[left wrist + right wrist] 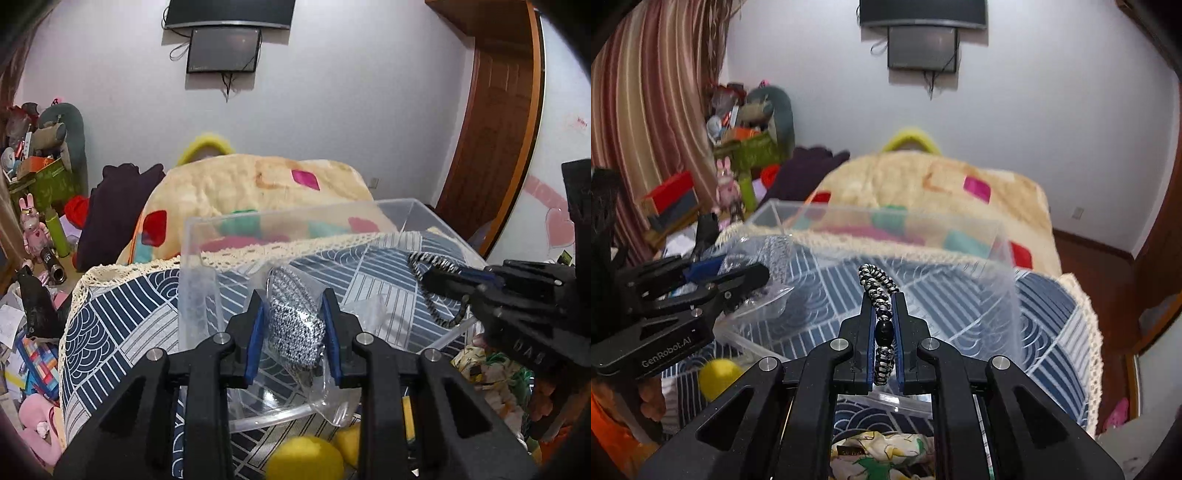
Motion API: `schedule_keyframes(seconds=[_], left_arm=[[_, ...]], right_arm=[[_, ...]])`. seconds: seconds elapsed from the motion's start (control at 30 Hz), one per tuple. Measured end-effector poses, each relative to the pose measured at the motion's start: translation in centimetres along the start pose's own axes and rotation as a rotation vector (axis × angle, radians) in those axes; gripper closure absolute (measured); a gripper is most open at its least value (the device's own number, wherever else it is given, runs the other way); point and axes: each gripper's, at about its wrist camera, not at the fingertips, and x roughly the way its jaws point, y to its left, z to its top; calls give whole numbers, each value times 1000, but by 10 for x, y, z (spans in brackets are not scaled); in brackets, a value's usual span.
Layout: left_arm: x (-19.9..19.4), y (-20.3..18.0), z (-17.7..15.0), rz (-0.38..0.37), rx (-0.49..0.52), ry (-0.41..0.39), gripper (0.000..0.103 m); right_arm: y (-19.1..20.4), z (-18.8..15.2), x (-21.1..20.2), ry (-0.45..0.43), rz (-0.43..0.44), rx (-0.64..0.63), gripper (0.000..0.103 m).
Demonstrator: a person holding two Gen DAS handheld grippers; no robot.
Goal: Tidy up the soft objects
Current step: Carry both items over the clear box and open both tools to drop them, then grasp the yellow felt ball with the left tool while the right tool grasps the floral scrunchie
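Observation:
My left gripper (293, 306) is shut on a clear plastic bag holding a silver mesh scrubber (295, 325), held over the near part of a clear plastic box (295, 216). My right gripper (882, 299) is shut on a black-and-white braided cord bracelet (877, 280) with a dark bead, held over the same box (871, 214). In the left wrist view the right gripper (436, 275) enters from the right with the bracelet (432, 260) looped in front of it. In the right wrist view the left gripper (746, 275) enters from the left with the bag (764, 251).
The box rests on a blue-and-white patterned cloth (122, 314) with a lace edge. Yellow balls (303, 458) lie in front of the box. A cream blanket (258, 184) with coloured patches lies behind. Toys and clutter (40, 166) fill the left side. A floral fabric (882, 454) lies below.

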Motion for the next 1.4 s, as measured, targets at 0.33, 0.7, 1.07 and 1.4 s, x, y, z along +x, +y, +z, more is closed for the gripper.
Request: schedule_keyframes(seconds=[0.33, 0.7, 1.07, 1.4], left_arm=[[-17, 2, 3, -20, -13, -27, 48], [-76, 0, 1, 19, -6, -163, 11], [-80, -7, -42, 51, 55, -139, 6], [-46, 2, -82, 53, 25, -13, 6]], right_arm=[[-4, -3, -11, 7, 7, -18, 51], [2, 4, -57, -150, -77, -63, 28], [0, -20, -71, -172, -73, -44, 26], [-19, -59, -44, -63, -82, 40, 26]])
